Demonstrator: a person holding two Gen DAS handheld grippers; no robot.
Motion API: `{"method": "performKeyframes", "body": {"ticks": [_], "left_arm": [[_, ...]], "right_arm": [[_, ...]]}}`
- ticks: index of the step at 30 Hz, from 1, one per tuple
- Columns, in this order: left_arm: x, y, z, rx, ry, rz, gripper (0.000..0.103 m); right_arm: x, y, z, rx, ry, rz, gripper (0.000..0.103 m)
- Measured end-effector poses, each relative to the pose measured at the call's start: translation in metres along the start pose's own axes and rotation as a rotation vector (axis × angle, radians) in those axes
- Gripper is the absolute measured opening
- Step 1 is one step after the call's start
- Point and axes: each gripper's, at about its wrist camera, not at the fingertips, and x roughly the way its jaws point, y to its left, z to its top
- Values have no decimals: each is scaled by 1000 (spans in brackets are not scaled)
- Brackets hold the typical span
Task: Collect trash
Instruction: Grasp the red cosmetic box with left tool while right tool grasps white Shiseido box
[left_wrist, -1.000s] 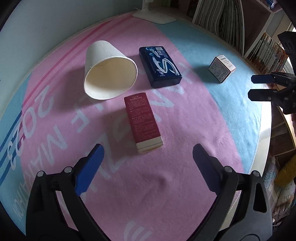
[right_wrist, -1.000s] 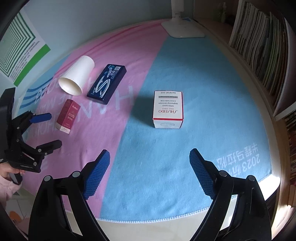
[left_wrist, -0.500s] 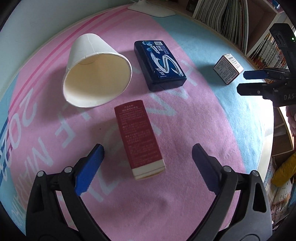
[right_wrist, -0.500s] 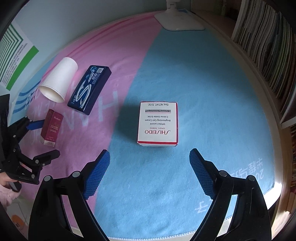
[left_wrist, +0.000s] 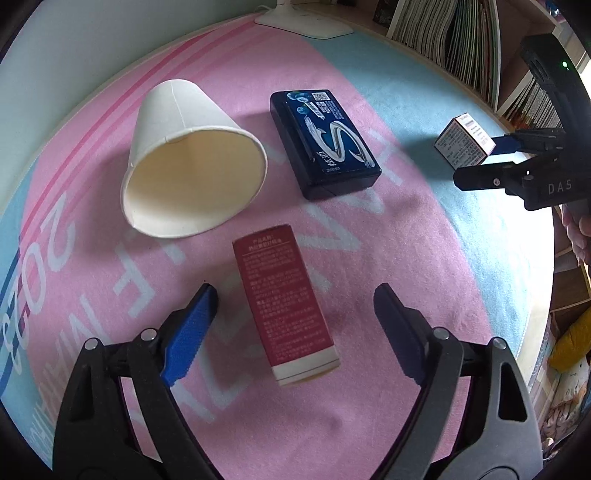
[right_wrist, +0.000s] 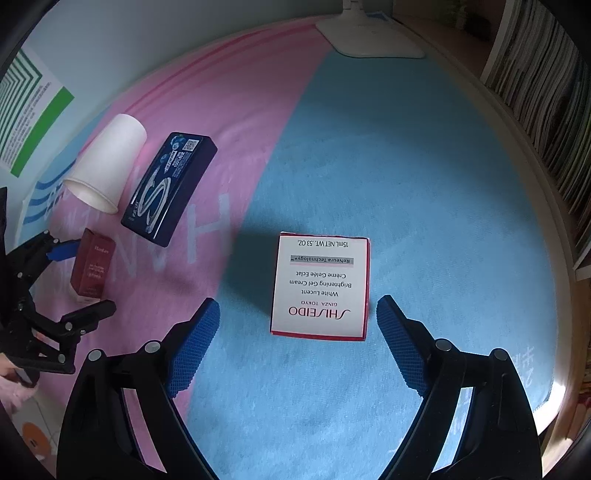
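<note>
Left tool (left_wrist: 295, 314) straddles a dark-red carton (left_wrist: 286, 306), cream band at its end.

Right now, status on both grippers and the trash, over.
Left gripper open, straddling the red box. Right gripper open around the white Shiseido box. Paper cup and dark blue box untouched. Nothing blocking.

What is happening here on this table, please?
A person is collecting trash with two handheld grippers. The left gripper is open and straddles the red box, which lies on the pink part of the cloth; nothing is gripped yet. The right gripper is also open, with the white Shiseido box between its fingers on the blue part. A paper cup on its side and a dark blue box lie untouched.
</note>
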Motion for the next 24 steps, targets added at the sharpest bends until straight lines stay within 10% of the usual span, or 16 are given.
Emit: {"method": "performKeyframes", "body": {"ticks": [12,24], "left_arm": [[-2,2,2,3,-13,37,72],[-14,19,-4,-28,-9,73,33]], "right_arm": [[7,3,13,-14,-20,-31,61],[0,2,2,-13,-42,-54,41]]}}
